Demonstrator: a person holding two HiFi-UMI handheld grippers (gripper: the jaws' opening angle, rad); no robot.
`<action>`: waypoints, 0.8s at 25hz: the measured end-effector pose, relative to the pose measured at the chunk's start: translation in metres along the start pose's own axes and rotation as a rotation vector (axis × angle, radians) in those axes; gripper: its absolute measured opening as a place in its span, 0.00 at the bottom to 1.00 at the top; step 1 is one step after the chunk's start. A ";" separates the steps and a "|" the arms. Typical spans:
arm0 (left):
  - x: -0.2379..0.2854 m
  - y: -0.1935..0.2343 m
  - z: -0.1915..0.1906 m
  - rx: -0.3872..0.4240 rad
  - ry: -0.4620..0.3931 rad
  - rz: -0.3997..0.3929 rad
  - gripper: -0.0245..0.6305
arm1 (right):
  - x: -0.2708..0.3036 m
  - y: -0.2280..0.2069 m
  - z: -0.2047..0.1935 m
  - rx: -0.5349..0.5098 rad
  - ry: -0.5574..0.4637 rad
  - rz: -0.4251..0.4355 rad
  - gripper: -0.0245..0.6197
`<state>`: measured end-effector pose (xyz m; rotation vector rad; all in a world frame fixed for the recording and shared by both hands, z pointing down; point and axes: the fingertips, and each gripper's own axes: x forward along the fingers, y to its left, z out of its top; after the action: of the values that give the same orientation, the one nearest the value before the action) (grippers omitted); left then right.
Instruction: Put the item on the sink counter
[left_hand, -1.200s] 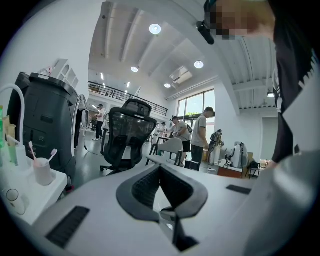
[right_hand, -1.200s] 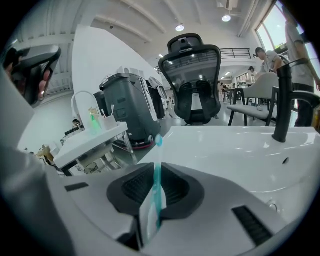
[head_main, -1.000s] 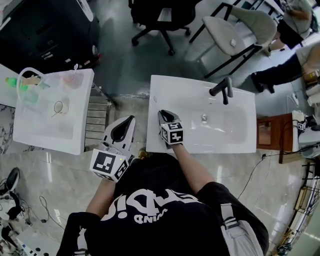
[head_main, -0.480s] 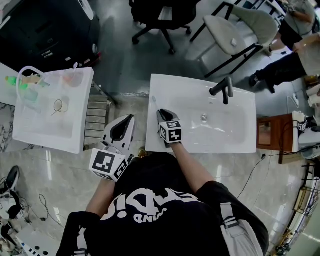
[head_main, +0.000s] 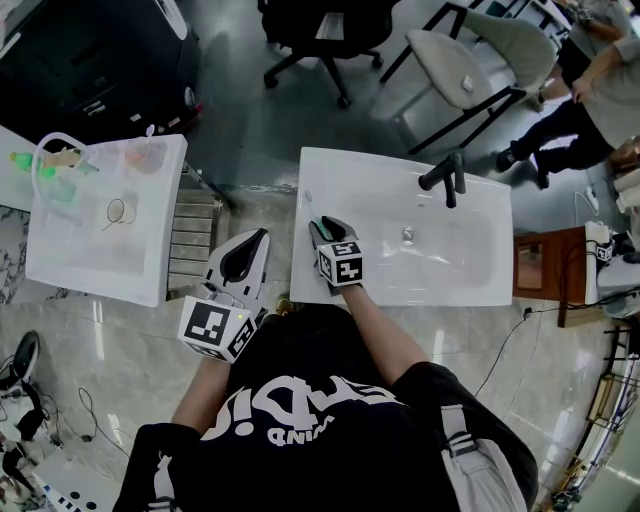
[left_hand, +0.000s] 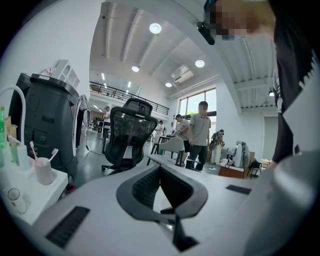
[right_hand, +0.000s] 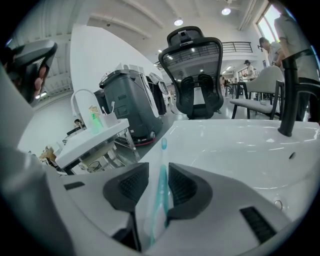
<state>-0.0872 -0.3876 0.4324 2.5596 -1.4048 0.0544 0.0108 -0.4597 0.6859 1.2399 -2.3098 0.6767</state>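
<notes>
A teal and clear toothbrush (right_hand: 162, 192) lies along the left rim of the white sink counter (head_main: 400, 165), its head (head_main: 307, 198) pointing to the far edge. My right gripper (head_main: 320, 226) sits low over that rim and its jaws are opening. The toothbrush handle runs between the pads (right_hand: 131, 184) with a gap on each side, so the right gripper (right_hand: 159, 169) is not pressing on it. My left gripper (head_main: 256, 243) hangs in the air left of the sink, off the counter. Its tips meet and it holds nothing (left_hand: 160, 169).
A black faucet (head_main: 446, 178) stands at the sink's far edge above the basin (head_main: 430, 245). To the left is a second white counter (head_main: 70, 265) with a cup of toothbrushes (head_main: 146, 158) and bottles (head_main: 40, 170). Office chairs (head_main: 320, 30) stand beyond, and people are at the far right.
My right gripper has shifted a little left along the sink rim. The toothbrush head now shows beyond its jaws on the counter. The left gripper has stayed put.
</notes>
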 end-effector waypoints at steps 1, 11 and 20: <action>0.000 0.000 0.000 -0.001 0.000 0.000 0.07 | 0.000 -0.001 0.001 0.000 -0.002 -0.002 0.23; 0.008 -0.006 0.000 -0.012 -0.006 -0.023 0.07 | -0.033 -0.005 0.036 -0.045 -0.098 -0.018 0.09; 0.019 -0.022 0.013 -0.004 -0.038 -0.078 0.07 | -0.132 0.025 0.122 -0.127 -0.346 0.045 0.07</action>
<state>-0.0590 -0.3948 0.4185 2.6224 -1.3153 -0.0100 0.0389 -0.4368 0.5081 1.3350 -2.6183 0.3423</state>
